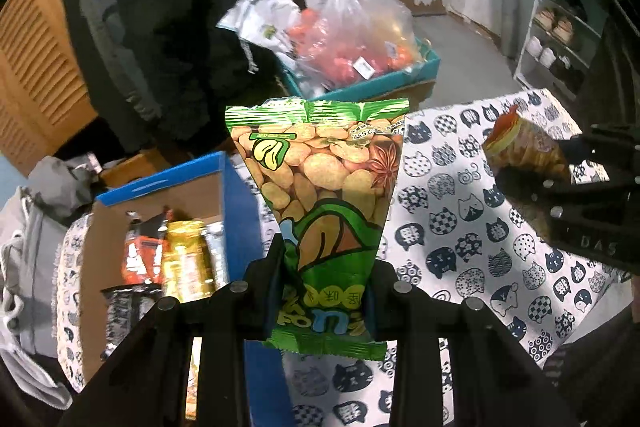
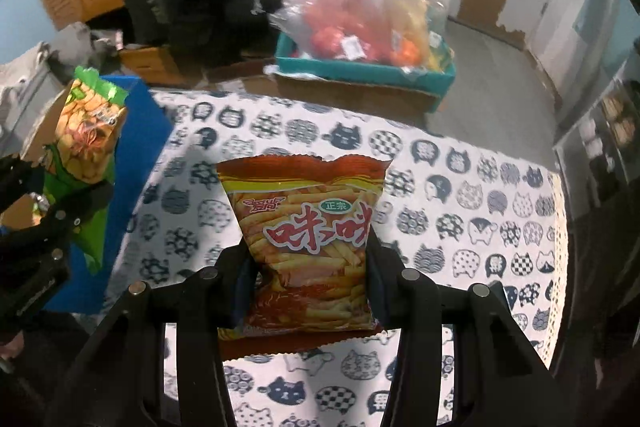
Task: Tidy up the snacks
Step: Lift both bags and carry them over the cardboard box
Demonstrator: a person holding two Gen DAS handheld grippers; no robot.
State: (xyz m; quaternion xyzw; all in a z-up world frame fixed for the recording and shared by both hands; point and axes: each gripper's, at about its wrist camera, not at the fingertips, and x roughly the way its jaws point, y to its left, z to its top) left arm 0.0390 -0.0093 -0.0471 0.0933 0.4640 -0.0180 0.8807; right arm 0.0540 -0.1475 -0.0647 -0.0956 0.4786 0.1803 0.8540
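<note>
My left gripper (image 1: 326,269) is shut on a green bean-snack packet (image 1: 320,187), held upright in the air over the table's left part. Its green top also shows at the left of the right wrist view as the green packet (image 2: 86,131). My right gripper (image 2: 306,267) is shut on a red and orange fries-snack packet (image 2: 306,223), lifted above the cat-print tablecloth (image 2: 460,187). That red packet (image 1: 528,147) appears at the right of the left wrist view, with the right gripper's black body beside it. A blue-rimmed cardboard box (image 1: 160,183) holding several snack packs sits at the left.
A teal tray (image 1: 400,77) with a clear plastic bag (image 1: 356,27) of red and orange items stands beyond the table. A person in dark clothing (image 1: 172,27) stands behind the blue box. Grey cloth (image 1: 28,227) lies at the far left; a shelf unit (image 1: 560,27) stands at right.
</note>
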